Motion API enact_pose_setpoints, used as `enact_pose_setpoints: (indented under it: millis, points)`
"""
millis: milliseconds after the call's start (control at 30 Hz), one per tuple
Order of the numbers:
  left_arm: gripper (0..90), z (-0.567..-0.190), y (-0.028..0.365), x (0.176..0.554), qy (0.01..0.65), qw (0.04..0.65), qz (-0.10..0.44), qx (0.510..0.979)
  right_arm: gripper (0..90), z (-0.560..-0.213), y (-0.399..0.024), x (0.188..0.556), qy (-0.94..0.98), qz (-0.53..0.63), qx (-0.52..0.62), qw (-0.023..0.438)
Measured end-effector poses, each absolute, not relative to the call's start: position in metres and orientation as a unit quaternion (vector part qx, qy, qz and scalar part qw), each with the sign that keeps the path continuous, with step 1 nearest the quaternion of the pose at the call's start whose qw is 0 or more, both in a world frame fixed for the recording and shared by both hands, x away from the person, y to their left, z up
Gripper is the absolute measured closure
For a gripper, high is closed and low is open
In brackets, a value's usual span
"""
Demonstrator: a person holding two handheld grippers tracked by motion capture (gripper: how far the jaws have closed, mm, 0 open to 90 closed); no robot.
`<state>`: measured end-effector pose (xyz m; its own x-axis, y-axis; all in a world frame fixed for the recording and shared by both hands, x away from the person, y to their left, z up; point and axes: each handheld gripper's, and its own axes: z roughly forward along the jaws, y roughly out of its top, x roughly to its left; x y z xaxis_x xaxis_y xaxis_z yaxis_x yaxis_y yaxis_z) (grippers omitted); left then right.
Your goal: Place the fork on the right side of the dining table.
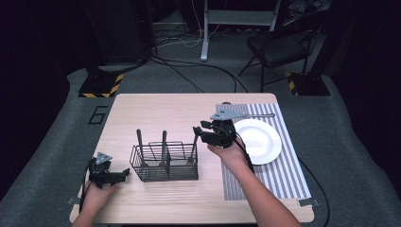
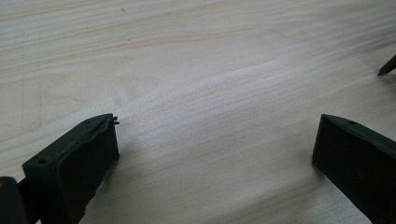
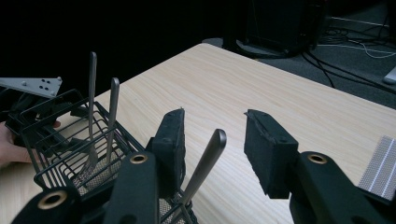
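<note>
A black wire basket [image 1: 165, 163] stands on the wooden table [image 1: 156, 109] with three metal utensils upright in it. My right gripper [image 1: 197, 132] reaches in from the right at the rightmost utensil's handle [image 1: 195, 139]. In the right gripper view that handle [image 3: 210, 154] rises between the jaws of the right gripper [image 3: 212, 114], with a gap on each side, so the gripper is open. The other two utensils [image 3: 92, 84] [image 3: 112, 107] stand farther back in the basket [image 3: 56, 154]. My left gripper [image 1: 124, 172] rests left of the basket, open over bare wood [image 2: 215, 121].
A white plate [image 1: 265, 142] lies on a striped placemat [image 1: 283, 175] at the table's right. A thin metal piece [image 1: 260, 115] lies across the mat's far end. A chair [image 1: 279, 47], cables and stands are on the floor beyond the table.
</note>
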<state>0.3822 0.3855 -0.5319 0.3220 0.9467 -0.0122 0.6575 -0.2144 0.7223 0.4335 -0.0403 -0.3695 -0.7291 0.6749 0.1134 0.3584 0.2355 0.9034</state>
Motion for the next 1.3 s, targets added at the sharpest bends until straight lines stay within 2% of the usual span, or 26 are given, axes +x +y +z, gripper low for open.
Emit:
enact_pose_setpoints:
  millis: [233,933,1300]
  points:
    - [0.0,-0.532,0.386,0.382,0.537,0.322,0.224,0.746,61.0,-0.374,-0.033,0.437,0.775,0.516,0.333,0.147]
    - [0.0,-0.532,0.386,0.382,0.537,0.323,0.224,0.746,82.2,-0.372,-0.029,0.433,0.772,0.528,0.324,0.142]
    - [0.0,-0.532,0.386,0.382,0.537,0.323,0.224,0.746,85.2,-0.368,-0.024,0.426,0.766,0.543,0.321,0.124]
